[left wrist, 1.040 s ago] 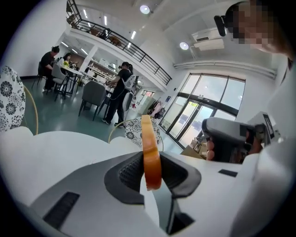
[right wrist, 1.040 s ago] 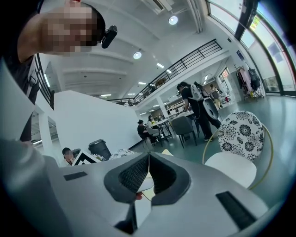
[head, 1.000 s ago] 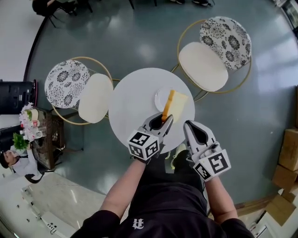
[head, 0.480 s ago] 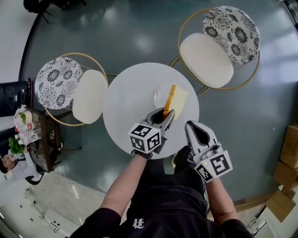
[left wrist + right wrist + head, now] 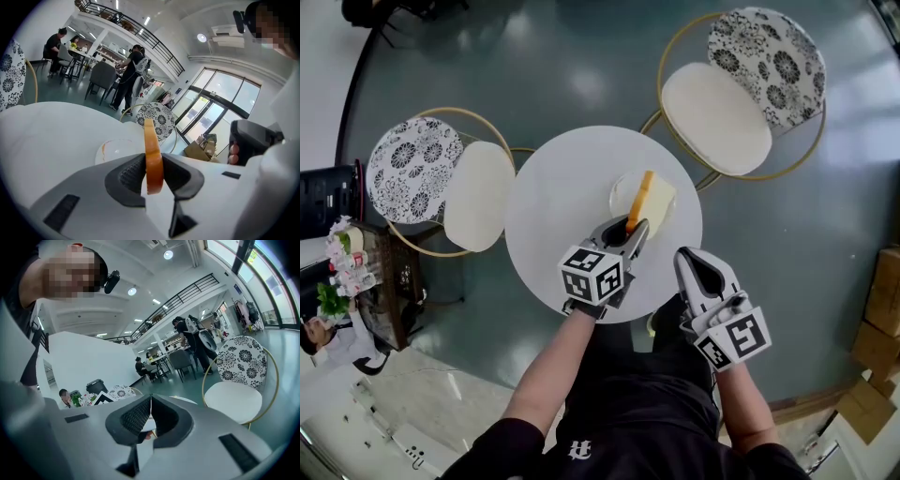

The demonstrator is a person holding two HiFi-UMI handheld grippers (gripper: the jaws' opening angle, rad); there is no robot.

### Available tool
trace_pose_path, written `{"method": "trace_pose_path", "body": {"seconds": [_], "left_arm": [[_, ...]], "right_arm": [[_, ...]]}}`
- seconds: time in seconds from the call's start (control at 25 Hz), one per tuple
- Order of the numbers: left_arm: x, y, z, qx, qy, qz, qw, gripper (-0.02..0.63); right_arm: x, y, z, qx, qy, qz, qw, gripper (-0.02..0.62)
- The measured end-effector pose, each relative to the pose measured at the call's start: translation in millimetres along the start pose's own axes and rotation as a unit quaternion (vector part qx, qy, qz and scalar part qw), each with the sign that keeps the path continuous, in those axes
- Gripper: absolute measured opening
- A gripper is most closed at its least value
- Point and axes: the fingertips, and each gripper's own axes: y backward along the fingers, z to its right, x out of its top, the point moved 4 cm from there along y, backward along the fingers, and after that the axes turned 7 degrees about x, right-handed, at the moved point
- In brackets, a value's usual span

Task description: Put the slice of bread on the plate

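The left hand-held gripper point(image 5: 633, 232) clamps the pale, orange-crusted slice of bread point(image 5: 650, 199) on edge over the small round plate point(image 5: 616, 197) on the round white tabletop point(image 5: 558, 187), likely to lay it flat. The right hand-held gripper point(image 5: 700, 269), closed and empty, waits nearer.

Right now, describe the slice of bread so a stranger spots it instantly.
On the round white table, near its right side, sits a small white plate. The slice of bread stands on edge over it, pinched in the left tool: orange crust, everything around it white.
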Motion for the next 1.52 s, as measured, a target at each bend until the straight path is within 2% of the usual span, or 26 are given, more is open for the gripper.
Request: {"method": "trace_pose_path", "body": {"seconds": [0.24, 0.52, 0.84, 1.16, 1.52], "left_arm": [[2.0, 1.0, -9.5, 0.034, -0.034, 0.008, 0.9988, 0.106], [1.4, -3.8, -22.8, 0.061, -0.05, -0.002, 0.9969, 0.195], [-3.7, -10.0, -31.2, 0.091, -0.11, -0.015, 0.9896, 0.259], [-13.9, -15.2, -37.1, 0.095, -0.161, -0.042, 0.9814, 0.344], [-2.3, -4.7, -32.6, 0.093, -0.171, -0.026, 0.9805, 0.359]], "right_arm": [[0.3, -2.5, -3.0, 0.005, -0.002, -0.002, 1.0, 0.006], [-0.9, -6.8, -5.1, 0.011, -0.006, -0.008, 1.0, 0.006], [-6.5, -13.0, -6.3, 0.025, -0.01, -0.021, 0.999, 0.006], [-10.7, -17.3, -4.2, 0.03, -0.014, -0.03, 0.999, 0.006], [-8.0, -21.4, -4.3, 0.028, -0.01, -0.032, 0.999, 0.006]]}}
